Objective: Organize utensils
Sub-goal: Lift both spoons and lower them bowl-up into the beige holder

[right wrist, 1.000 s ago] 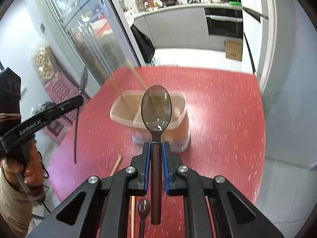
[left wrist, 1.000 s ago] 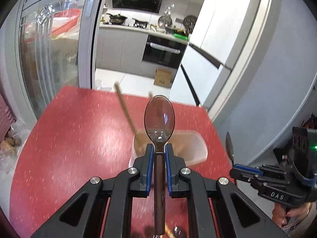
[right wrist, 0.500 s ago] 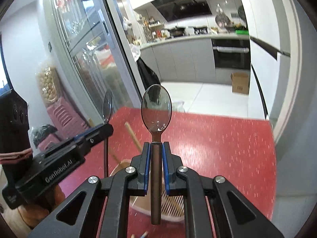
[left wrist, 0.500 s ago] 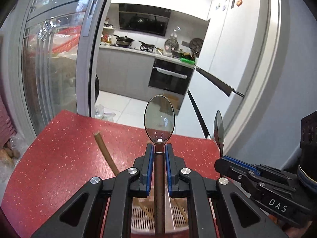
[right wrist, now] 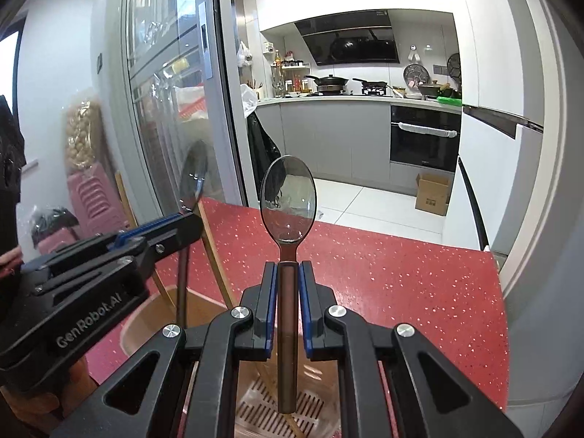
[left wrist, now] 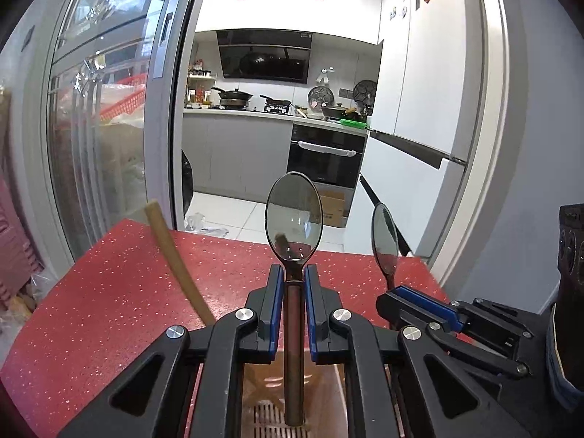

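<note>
Both spoons [left wrist: 294, 219] [right wrist: 287, 202] have tipped upright and moved over the holder [right wrist: 277, 407] (handles now pointing in).

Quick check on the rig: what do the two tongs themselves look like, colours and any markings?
Both tongs, left and right, are matte black linkage frames with silver pivot bolts and blue pads lining the fingers. The left body reads "GenRobot.AI" in pale lettering in the right wrist view. No cables show.

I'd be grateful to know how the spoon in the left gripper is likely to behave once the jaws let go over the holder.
The spoon looks rigid, so it should drop straight rather than flop. Its handle end already hangs just above the holder's slotted floor, so the fall is probably short. Its bowl rides well above the left gripper, so it will probably tip against a wall.
</note>
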Motion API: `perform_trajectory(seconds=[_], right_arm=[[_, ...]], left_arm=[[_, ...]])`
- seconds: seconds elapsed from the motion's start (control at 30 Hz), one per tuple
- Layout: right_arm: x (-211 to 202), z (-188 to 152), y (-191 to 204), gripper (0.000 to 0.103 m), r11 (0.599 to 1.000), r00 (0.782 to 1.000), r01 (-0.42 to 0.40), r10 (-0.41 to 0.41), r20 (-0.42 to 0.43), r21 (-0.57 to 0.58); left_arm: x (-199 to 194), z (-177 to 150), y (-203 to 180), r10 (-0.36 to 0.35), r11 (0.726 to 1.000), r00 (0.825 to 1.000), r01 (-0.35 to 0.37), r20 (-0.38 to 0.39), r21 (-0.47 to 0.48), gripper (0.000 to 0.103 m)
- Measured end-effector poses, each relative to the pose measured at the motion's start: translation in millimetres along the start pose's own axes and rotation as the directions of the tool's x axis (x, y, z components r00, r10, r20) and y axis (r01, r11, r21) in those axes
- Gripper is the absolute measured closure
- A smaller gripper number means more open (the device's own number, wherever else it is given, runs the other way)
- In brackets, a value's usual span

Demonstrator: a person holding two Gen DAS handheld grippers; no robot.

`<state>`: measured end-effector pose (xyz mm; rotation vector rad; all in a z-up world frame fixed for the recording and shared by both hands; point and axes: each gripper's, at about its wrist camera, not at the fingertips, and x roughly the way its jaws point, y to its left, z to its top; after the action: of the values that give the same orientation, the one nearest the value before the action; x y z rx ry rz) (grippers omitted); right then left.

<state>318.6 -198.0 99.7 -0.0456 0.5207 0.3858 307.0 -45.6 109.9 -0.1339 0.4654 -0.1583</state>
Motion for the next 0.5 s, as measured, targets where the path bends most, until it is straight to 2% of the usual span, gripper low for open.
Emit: perform_trajectory(seconds=[0.3,0.5], right_arm=[[-6,-24,9,0.091,0.998,1.000,0.010,-0.011,-0.012,-0.068],[-6,-33,9,0.090,0.997,0.999,-0.001,-0.003,-0.052,-0.079]], left_arm=[[-8,-18,-4,0.019,0.998,1.000,-0.017,-0.021,0.058,0.064],[-10,-25,1,0.036,0.998,0.998,-0.034,-0.058,0.045,0.064]])
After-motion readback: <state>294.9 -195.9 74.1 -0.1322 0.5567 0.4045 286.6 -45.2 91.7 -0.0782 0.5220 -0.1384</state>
